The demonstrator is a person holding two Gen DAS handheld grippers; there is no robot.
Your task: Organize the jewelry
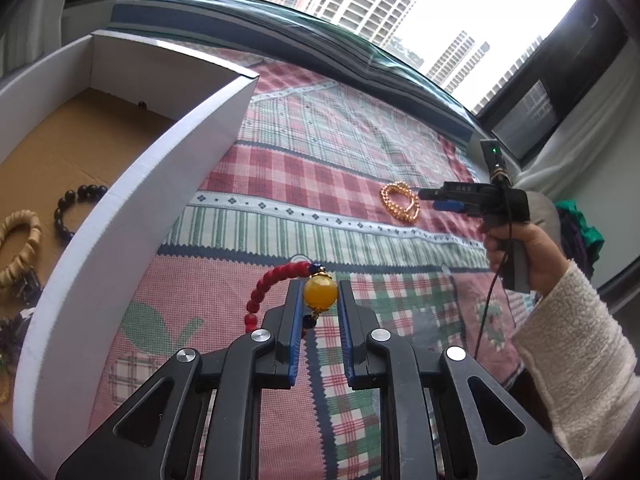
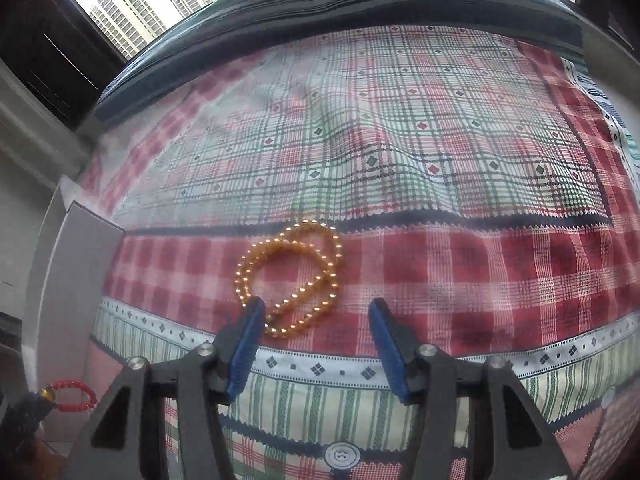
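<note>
Right wrist view: the gold bead chain (image 2: 290, 276) is seen just ahead, left of middle, between the wide-apart fingers of the right gripper (image 2: 316, 312). A red bracelet (image 1: 276, 284) is held by the left gripper (image 1: 320, 300).

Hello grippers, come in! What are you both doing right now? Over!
Left gripper shut on red bracelet, pinching its yellow bead. Right gripper open, at gold bracelet on the checked cloth. Box to the left, nothing blocking.

Box (image 1: 132, 216) left of bead strand (image 1: 400, 202)
</note>
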